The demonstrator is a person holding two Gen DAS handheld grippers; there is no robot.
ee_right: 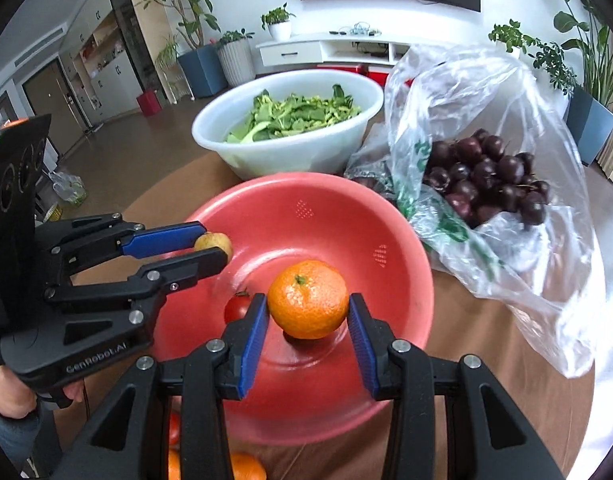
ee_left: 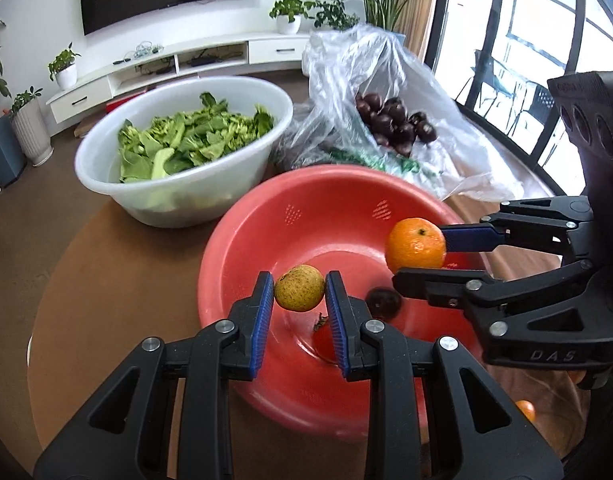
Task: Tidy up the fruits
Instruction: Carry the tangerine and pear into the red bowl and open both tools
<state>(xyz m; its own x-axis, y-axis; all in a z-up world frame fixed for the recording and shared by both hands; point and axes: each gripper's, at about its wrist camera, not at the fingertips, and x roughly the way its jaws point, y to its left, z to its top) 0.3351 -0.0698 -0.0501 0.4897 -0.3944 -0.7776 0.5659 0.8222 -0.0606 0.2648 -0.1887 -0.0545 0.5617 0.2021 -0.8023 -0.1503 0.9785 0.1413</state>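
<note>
Left gripper [ee_left: 299, 292] clamped on a small yellow-green fruit [ee_left: 299, 288], right gripper [ee_right: 308, 312] clamped on an orange [ee_right: 308, 299]; both hang over the red basin [ee_left: 266, 216], which holds a tomato [ee_right: 237, 307] and a dark fruit [ee_left: 383, 303]. Risk: releasing from this height, fruit bounces or bruises; grippers are close and could clash. Both tilt steeply downward, converging over the basin.
</note>
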